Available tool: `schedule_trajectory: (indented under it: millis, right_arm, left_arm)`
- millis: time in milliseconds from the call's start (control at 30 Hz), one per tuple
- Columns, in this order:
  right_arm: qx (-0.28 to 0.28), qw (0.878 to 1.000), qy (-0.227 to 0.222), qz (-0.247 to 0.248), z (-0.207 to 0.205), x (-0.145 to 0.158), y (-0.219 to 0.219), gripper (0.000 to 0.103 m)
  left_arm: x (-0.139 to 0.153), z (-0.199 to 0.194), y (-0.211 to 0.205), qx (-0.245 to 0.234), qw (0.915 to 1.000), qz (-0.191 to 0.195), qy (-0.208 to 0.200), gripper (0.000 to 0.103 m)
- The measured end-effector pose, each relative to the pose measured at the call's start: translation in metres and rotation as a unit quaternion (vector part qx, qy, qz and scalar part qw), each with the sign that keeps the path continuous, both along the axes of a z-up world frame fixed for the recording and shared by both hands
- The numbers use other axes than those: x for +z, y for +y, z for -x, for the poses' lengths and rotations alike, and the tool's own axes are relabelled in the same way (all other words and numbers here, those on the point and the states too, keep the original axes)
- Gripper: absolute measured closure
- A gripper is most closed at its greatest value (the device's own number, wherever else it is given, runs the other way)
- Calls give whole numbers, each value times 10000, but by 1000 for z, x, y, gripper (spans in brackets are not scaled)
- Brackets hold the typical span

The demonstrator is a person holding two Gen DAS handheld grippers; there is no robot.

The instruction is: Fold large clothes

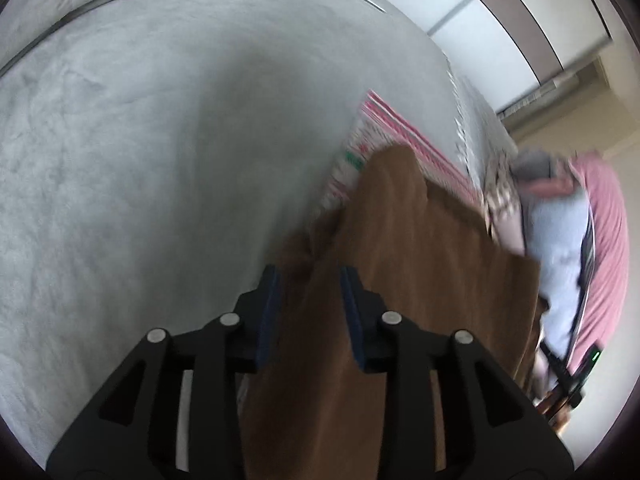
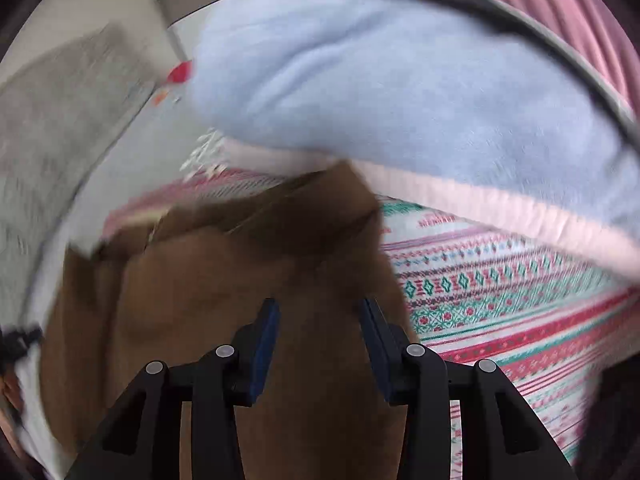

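With the brown garment [image 1: 420, 280] lying on the bed [image 1: 160, 160] over a patterned cloth [image 2: 500, 300], both the left gripper [image 1: 308, 300] and right gripper [image 2: 320, 328] show fingers parted, gripping nothing, so lift clear without dragging the fold.

Brown garment [image 1: 420, 280]: matt woven cloth, smooth, soft folds, lower centre of both views. Bed cover [image 1: 140, 160], left of the left wrist view: pale grey plush, fuzzy nap, lightly creased. Patterned blanket [image 2: 500, 300], right of the right wrist view: knit-look cloth, banded red, green and white. Person's top [image 2: 380, 80], upper frame: light blue fleece, brushed; pink ribbed cloth beside it. Left gripper [image 1: 308, 288] and right gripper [image 2: 320, 320]: matt black plastic, silvery metal pins, blue rubbery pads.
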State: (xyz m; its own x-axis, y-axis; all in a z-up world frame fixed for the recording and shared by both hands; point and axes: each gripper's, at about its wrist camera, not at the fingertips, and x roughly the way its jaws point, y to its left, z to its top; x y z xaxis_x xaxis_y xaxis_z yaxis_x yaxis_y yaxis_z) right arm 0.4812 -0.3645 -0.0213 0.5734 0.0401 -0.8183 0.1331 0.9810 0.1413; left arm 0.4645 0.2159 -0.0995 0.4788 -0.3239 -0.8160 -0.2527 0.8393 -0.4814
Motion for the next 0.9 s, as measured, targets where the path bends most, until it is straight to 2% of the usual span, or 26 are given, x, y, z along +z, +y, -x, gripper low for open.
schedule_trajectory:
  millis: [67, 100, 200, 267, 333, 433, 500, 600, 633, 667, 700, 733, 767, 900]
  right_arm:
    - [398, 9988, -152, 225, 1, 7, 22, 58]
    - [611, 9976, -153, 289, -5, 6, 32, 55]
    - [1415, 9860, 43, 882, -15, -5, 73, 51]
    - [1756, 9750, 15, 1360, -23, -12, 92, 51]
    - [1403, 9770, 0, 1606, -38, -18, 83, 45]
    - [856, 9915, 142, 967, -59, -30, 41, 39]
    - [911, 9924, 346, 752, -69, -44, 28, 39]
    - [1171, 9881, 267, 966, -75, -54, 37, 40]
    - [1246, 9878, 202, 911, -78, -57, 40, 66]
    - [1298, 9881, 235, 786, -80, -61, 41, 92]
    - [1253, 9891, 277, 721, -81, -65, 40, 103]
    - [1180, 9901, 186, 741, -79, -65, 39, 103]
    - [1162, 9905, 46, 733, -74, -62, 36, 103]
    - [853, 9941, -453, 491, -58, -33, 15, 103]
  left_arm:
    - [8, -1, -13, -156, 9996, -216, -114, 50]
    - [13, -4, -21, -236, 9986, -427, -191, 47]
    - [24, -21, -43, -306, 9930, -1090, -351, 44]
    - [15, -33, -52, -415, 9901, -1315, -247, 43]
    - [3, -41, -52, -438, 9893, -1391, -95, 43]
    - [-8, -54, -50, -343, 9887, -1456, -113, 43]
    - [-9, -62, -55, -375, 9875, -1519, -179, 43]
    - [-13, -76, -68, -553, 9827, -1745, -295, 43]
    - [-17, -80, -72, -599, 9803, -1869, -238, 43]
    - [-21, -84, -76, -625, 9791, -1928, -171, 51]
    - [-28, -86, -79, -709, 9793, -1896, -50, 64]
    - [-29, -84, -79, -702, 9797, -1877, -54, 80]
    - [-27, -82, -79, -668, 9788, -1931, -114, 91]
    - [-3, -62, -57, -377, 9840, -1623, -639, 95]
